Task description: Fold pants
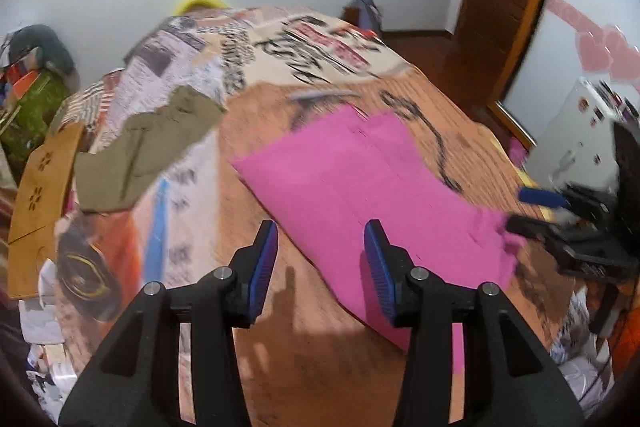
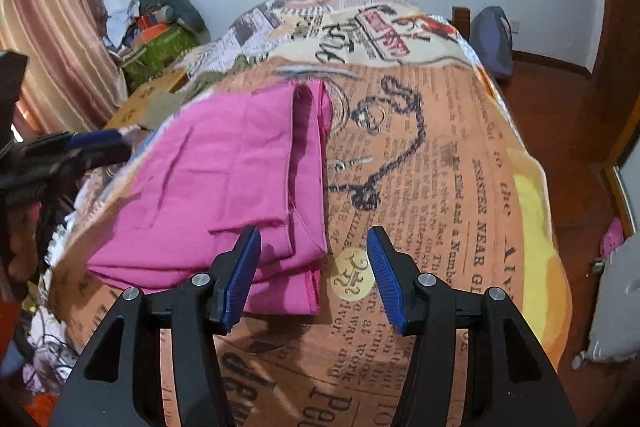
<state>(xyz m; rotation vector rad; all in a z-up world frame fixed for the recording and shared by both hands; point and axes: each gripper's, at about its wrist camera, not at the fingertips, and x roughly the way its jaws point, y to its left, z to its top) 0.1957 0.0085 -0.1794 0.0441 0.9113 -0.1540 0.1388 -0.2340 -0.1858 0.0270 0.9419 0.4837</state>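
Observation:
Pink pants (image 1: 360,179) lie folded flat on a table covered with a newspaper-print cloth (image 1: 256,315). In the right wrist view the pants (image 2: 224,179) show stacked layers with a hem at the near right corner. My left gripper (image 1: 320,239) is open and empty, just above the near edge of the pants. My right gripper (image 2: 314,247) is open and empty, over the near right corner of the pants. The right gripper also shows at the right edge of the left wrist view (image 1: 540,211), by the pants' corner. The left gripper shows at the left edge of the right wrist view (image 2: 100,147).
An olive green garment (image 1: 152,143) lies on the cloth to the far left of the pants. A brown cardboard piece (image 1: 40,195) sits at the left table edge. Clutter and a green bag (image 2: 160,47) stand by a curtain. A white appliance (image 1: 576,143) stands at the right.

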